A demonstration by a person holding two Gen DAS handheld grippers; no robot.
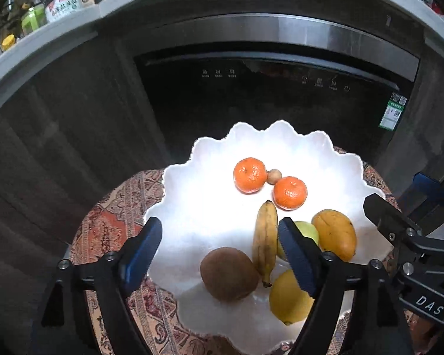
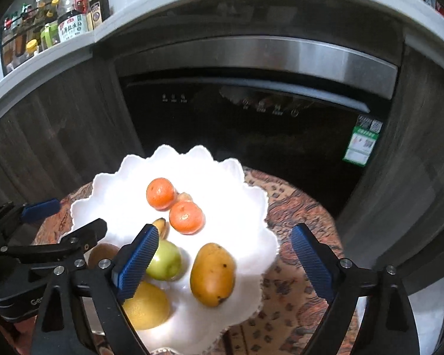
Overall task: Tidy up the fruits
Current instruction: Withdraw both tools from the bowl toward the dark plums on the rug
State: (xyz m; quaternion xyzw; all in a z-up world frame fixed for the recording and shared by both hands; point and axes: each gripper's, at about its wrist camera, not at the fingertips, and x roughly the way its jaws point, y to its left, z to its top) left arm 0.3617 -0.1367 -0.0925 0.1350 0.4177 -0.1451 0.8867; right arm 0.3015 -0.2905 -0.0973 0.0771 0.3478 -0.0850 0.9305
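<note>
Hovering over a scalloped white plate [image 1: 192, 159] of fruit

Both the left claw [image 1: 220, 254] and right claw [image 2: 225, 261] hang spread, ribbed blue pads empty; dimpled oranges [image 1: 250, 174], a speckled banana [image 1: 265, 236], a fuzzy kiwi [image 1: 229, 273], a smooth mango [image 2: 212, 275] and a lemon [image 2: 146, 309] lie on the plate atop a paisley-clothed surface [image 2: 296, 216].

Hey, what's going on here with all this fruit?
A person holds two claws over a white scalloped plate on a patterned cloth. Both the left claw and right claw are open and hold nothing. The plate carries two tangerines, a banana, a mango, a kiwi, a lemon and a green apple.
</note>
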